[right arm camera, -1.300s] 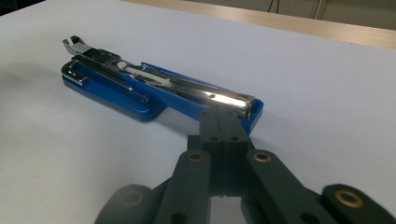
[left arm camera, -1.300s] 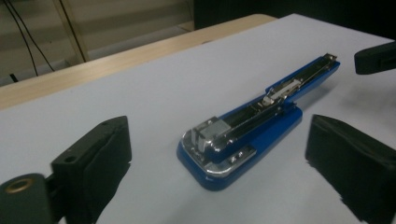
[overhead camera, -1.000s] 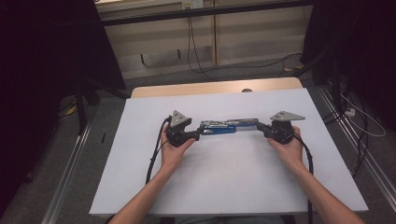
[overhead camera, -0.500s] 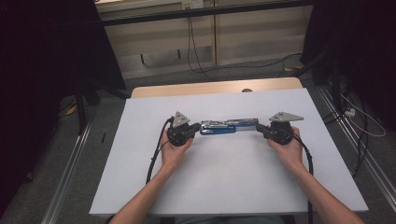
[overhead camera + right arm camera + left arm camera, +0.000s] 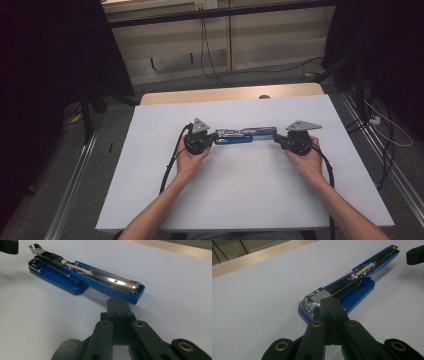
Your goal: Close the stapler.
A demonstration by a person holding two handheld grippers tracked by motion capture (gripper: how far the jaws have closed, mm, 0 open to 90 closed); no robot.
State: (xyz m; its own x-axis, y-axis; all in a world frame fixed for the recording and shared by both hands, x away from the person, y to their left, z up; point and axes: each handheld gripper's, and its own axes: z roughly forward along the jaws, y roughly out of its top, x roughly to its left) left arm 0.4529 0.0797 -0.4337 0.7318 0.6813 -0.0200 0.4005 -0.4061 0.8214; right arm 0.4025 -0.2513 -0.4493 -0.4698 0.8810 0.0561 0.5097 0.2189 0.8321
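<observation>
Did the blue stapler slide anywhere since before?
No. The blue stapler lies in the same spot on the white table sheet, just as far below the wooden edge as before.

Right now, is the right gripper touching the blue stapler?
Apart. The right gripper view shows the shut right gripper just short of the blue stapler, with a thin strip of white table between its tips and the stapler's near end.
</observation>
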